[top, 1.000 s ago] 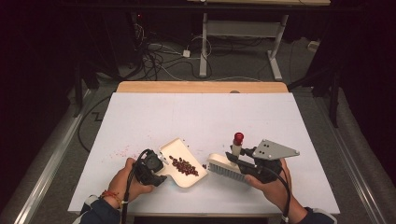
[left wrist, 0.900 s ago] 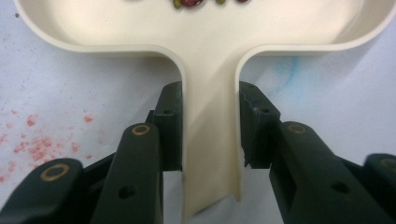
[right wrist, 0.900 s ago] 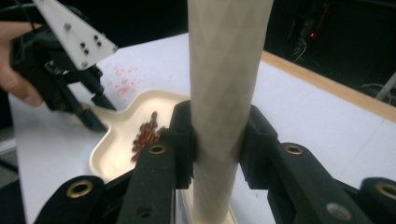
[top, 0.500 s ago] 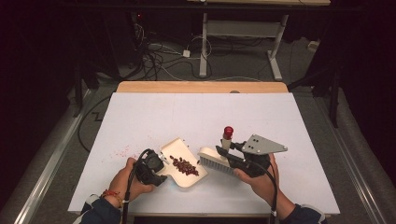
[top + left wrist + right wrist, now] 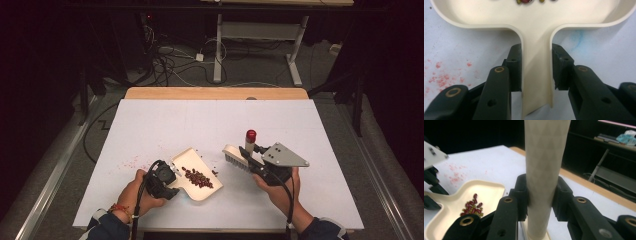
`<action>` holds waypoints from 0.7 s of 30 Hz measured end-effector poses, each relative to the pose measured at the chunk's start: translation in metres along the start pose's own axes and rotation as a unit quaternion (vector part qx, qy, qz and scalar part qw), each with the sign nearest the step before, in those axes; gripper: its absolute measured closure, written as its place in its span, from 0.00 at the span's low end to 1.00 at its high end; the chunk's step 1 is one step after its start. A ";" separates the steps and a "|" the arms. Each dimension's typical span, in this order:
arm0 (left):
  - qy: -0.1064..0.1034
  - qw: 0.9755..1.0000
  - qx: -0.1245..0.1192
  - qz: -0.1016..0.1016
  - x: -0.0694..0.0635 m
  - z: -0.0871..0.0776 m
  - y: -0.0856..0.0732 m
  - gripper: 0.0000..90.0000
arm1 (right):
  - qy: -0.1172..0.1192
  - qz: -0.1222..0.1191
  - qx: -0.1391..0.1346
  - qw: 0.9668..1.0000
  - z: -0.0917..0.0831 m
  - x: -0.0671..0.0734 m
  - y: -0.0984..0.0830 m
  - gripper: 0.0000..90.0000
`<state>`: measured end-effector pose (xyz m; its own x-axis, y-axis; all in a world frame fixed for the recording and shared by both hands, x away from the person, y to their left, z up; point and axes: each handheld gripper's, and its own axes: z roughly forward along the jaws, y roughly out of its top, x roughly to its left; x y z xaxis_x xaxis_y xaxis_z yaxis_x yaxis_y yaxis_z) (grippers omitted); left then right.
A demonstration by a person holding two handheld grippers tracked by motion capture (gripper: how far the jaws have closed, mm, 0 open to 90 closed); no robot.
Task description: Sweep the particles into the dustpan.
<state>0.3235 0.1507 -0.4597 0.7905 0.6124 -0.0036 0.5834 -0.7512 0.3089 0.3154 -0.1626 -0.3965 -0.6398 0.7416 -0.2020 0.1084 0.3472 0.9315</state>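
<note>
A cream dustpan (image 5: 206, 192) lies on the white table near its front edge, with a small heap of dark red beans (image 5: 196, 177) in it. My left gripper (image 5: 165, 179) is shut on the pan's handle (image 5: 536, 75), pads pressed on both sides. Just right of the pan stands a cream brush, its red-tipped handle (image 5: 250, 136) upright and its bristles (image 5: 234, 160) on the table. My right gripper (image 5: 254, 161) is shut on that brush handle (image 5: 544, 165). From the right gripper view the dustpan (image 5: 489, 191) and beans (image 5: 472, 207) lie to the lower left.
Pink stains (image 5: 131, 162) mark the white table (image 5: 210, 125) left of the pan, and a faint blue smear (image 5: 576, 41) lies beside the pan's handle. A wooden strip (image 5: 215, 93) runs along the far edge. Beyond it are cables and desk legs (image 5: 219, 50) on a dark floor.
My right gripper has shifted the brush slightly, first toward the pan, then a little farther up the table. The left gripper and the pan have kept still.
</note>
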 end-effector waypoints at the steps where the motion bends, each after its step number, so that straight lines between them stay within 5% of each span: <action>1: 0.000 1.000 0.000 0.000 0.000 0.000 0.000 0.71 | 0.000 0.001 0.005 1.000 0.004 0.001 -0.002 0.78; 13: -0.004 1.000 -0.003 -0.004 0.001 0.001 0.000 0.71 | 0.054 -0.031 0.012 0.998 0.016 0.065 0.005 0.78; 21: -0.004 1.000 -0.006 -0.004 0.001 0.001 0.000 0.71 | 0.084 -0.021 -0.002 0.996 0.009 0.072 0.014 0.78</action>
<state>0.3247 0.1514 -0.4604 0.7879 0.6157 -0.0135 0.5866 -0.7437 0.3206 0.2780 -0.0988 -0.4010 -0.7615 0.6201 -0.1887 0.0758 0.3744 0.9242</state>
